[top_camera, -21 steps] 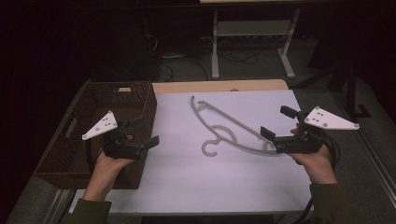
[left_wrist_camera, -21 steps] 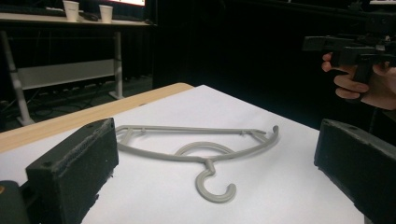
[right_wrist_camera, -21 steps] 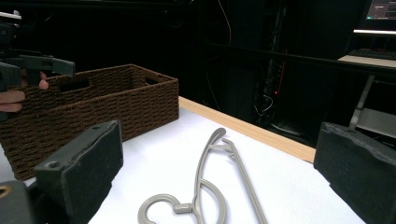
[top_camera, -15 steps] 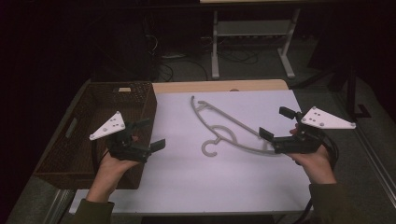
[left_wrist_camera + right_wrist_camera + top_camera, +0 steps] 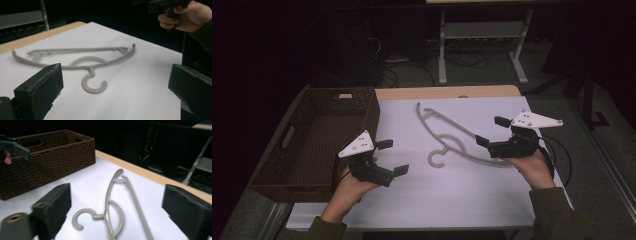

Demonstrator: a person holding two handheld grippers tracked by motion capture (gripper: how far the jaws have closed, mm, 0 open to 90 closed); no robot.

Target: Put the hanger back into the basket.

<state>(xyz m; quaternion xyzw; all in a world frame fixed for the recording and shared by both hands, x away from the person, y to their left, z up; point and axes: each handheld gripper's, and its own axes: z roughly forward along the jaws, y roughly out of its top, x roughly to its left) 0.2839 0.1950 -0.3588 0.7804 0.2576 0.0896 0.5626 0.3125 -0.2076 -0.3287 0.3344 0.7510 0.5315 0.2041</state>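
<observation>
Approach step: left gripper (image 5: 393, 156) and right gripper (image 5: 492, 131), both wide and empty, flank the grey clothes hanger (image 5: 451, 137) between them; next, closing on its frame.

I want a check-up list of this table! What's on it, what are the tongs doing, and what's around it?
Surface: white sheet over a wooden tabletop, its tan edge showing at the far side.
Job's things: one grey hanger lying flat, hook toward the person.
Clutter: brown wicker basket at the table's left, nothing seen inside.
Grippers: left tongs open, above the sheet, holding nothing; right tongs open, over the hanger's right end, not gripping it.
Cables: black cable trailing from the right tongs; more on the floor behind.
Surroundings: dark room, white metal stand behind the table.
</observation>
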